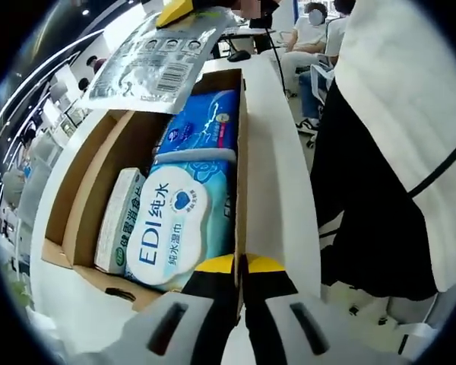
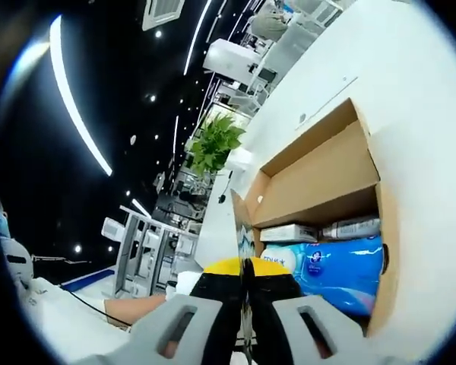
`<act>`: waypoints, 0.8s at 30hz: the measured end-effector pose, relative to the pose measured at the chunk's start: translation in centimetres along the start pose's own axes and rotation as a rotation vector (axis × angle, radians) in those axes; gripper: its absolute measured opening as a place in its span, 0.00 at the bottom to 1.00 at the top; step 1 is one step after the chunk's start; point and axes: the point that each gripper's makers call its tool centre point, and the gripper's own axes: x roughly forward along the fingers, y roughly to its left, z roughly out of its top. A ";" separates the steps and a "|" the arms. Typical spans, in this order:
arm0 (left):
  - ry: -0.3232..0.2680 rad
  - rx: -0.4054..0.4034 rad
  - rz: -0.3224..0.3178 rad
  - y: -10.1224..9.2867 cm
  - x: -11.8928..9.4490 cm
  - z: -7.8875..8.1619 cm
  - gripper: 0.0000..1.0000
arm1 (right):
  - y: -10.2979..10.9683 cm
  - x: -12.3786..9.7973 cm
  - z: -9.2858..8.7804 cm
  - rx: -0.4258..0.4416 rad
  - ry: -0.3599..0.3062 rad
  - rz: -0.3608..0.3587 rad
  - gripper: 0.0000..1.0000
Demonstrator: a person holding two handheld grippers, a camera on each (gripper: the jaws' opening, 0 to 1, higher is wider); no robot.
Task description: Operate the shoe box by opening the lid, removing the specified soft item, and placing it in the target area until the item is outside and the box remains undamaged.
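The shoe box (image 1: pixel 83 190) is seen open from above, its mouth unobstructed along the near and left cardboard walls. Its floor is crowded: a wet-wipes pack (image 1: pixel 175 224) lies beside a narrow green-lettered carton (image 1: pixel 120 220), with a blue pack (image 1: pixel 201 125) behind them, so little bare room is left inside. A silvery pouch (image 1: pixel 148 61) is held over the far end, partly covering that approach. The right side is flanked by the white lid (image 1: pixel 277 152), and beyond it a person's dark and white clothing (image 1: pixel 387 152) blocks passage.
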 end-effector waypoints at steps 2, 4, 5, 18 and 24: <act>0.010 0.005 -0.012 0.1 0.1 0.0 0.02 | -0.3 -0.1 0.0 0.002 0.000 -0.013 0.00; 0.020 -0.018 -0.021 0.1 0.1 -0.1 0.02 | -0.4 -0.3 -0.2 -0.002 0.004 -0.025 0.00; 0.022 -0.015 -0.022 0.1 0.1 -0.1 0.03 | -0.4 -0.4 -0.2 -0.004 0.004 -0.026 0.00; 0.068 0.010 -0.023 -0.1 -0.5 0.0 0.02 | -0.2 -2.1 0.3 0.002 -0.030 -0.022 0.00; 0.020 0.009 -0.036 -0.1 -0.6 -0.1 0.01 | -0.2 -3.2 0.6 -0.015 -0.009 -0.034 0.00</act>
